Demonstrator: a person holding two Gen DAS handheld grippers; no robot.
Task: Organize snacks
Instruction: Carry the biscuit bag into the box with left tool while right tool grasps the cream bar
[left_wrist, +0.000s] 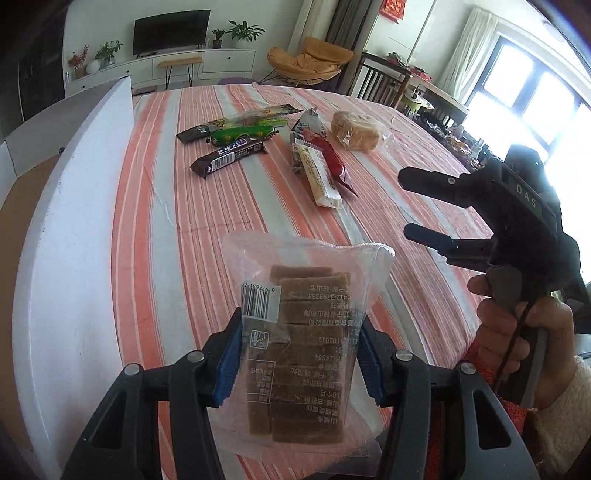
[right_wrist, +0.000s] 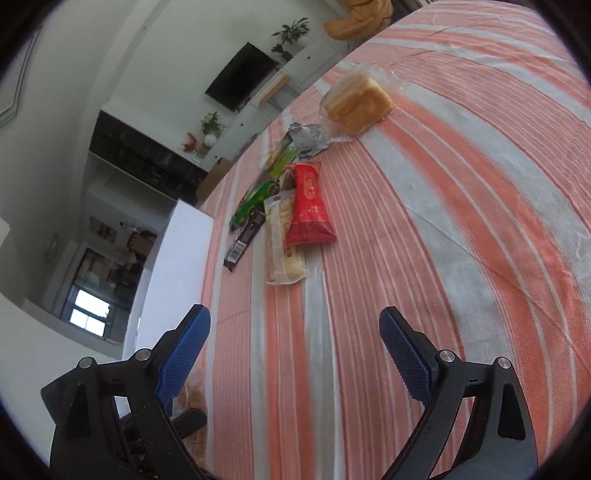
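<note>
My left gripper (left_wrist: 299, 354) is shut on a clear bag of brown snack bars (left_wrist: 303, 332) and holds it upright above the striped tablecloth (left_wrist: 207, 206). My right gripper (right_wrist: 295, 343) is open and empty above the cloth; it also shows in the left wrist view (left_wrist: 404, 205) at the right. Ahead lie a cream packet (left_wrist: 319, 173) (right_wrist: 282, 240), a red packet (left_wrist: 332, 157) (right_wrist: 308, 206), a dark chocolate bar (left_wrist: 229, 157) (right_wrist: 243, 240), a green packet (left_wrist: 247, 133) (right_wrist: 255, 201), a silver wrapper (left_wrist: 308, 127) (right_wrist: 310, 138) and a wrapped bread (left_wrist: 354, 131) (right_wrist: 356, 103).
A white box wall (left_wrist: 85, 206) (right_wrist: 177, 258) stands along the table's left side, with brown cardboard (left_wrist: 22, 206) inside it. A TV cabinet (left_wrist: 192, 62), an orange chair (left_wrist: 306, 61) and a wooden chair (left_wrist: 384, 81) stand beyond the far edge.
</note>
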